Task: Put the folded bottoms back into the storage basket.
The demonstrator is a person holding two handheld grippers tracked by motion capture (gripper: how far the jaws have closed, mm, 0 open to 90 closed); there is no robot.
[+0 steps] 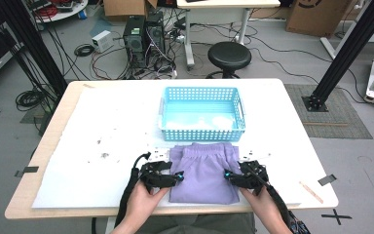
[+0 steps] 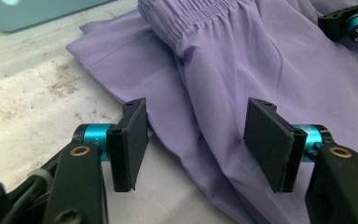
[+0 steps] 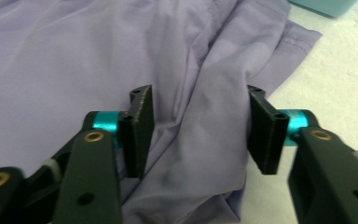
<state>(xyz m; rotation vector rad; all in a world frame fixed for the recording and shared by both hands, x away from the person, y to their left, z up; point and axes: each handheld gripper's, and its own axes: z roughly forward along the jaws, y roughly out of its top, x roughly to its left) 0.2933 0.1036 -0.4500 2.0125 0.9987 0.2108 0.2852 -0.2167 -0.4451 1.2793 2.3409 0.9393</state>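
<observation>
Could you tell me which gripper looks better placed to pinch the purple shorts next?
Probably the right gripper: a raised fold of the purple shorts fills its open jaws. The left gripper merely straddles flat hem.

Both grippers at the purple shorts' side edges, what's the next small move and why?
Probably close both on the cloth. The left gripper and right gripper each straddle an edge of the purple shorts with fingers apart, fabric between them, not pinched. The blue basket waits just behind.
</observation>
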